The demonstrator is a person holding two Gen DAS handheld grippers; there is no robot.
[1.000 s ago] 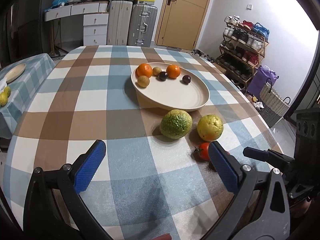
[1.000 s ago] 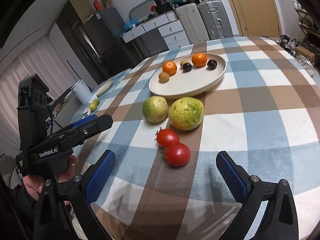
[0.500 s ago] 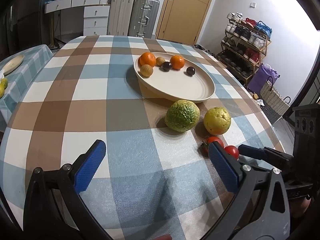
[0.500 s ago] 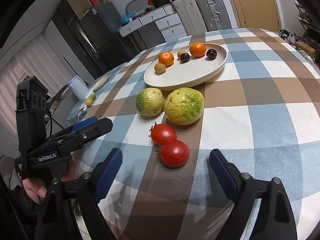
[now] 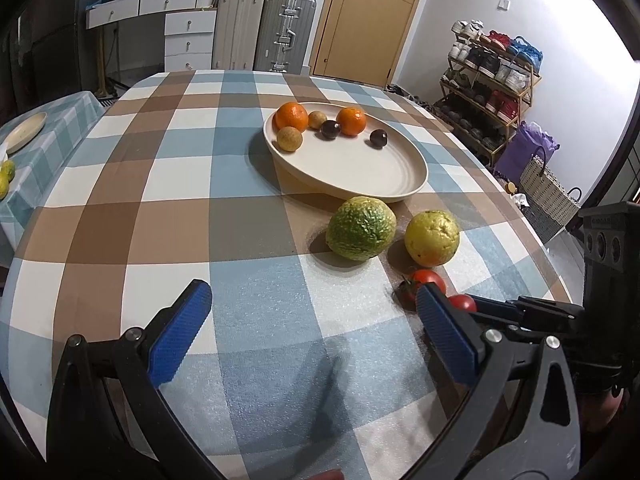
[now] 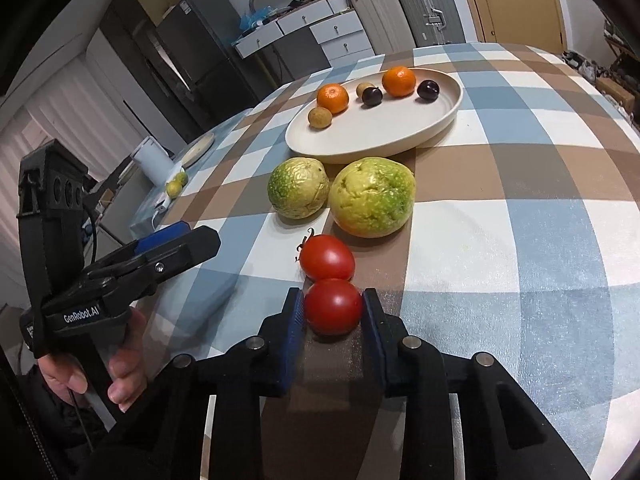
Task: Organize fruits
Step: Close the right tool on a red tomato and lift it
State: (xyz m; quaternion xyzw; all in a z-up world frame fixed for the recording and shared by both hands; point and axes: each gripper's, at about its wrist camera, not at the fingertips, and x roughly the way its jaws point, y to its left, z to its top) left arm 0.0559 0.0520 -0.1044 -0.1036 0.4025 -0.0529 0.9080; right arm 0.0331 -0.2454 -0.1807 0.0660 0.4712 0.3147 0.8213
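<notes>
I have the right tool clamped on the near tomato at the lower centre of the frame, pads on its widest sides – smooth, taut-skinned and soft, so I judge it bruises or slips under a hard squeeze – while my left tool hangs apart over the surface.

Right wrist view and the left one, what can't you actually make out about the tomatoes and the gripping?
- Near tomato: underside hidden between the right gripper pads; lifted or resting, cannot tell.
- Same tomato in the left wrist view: mostly hidden behind a left gripper finger.
- Far tomato: partly covered by that finger; whether the two tomatoes touch is unclear.
- Right gripper's pad contact faces: hidden by the tomato.
</notes>
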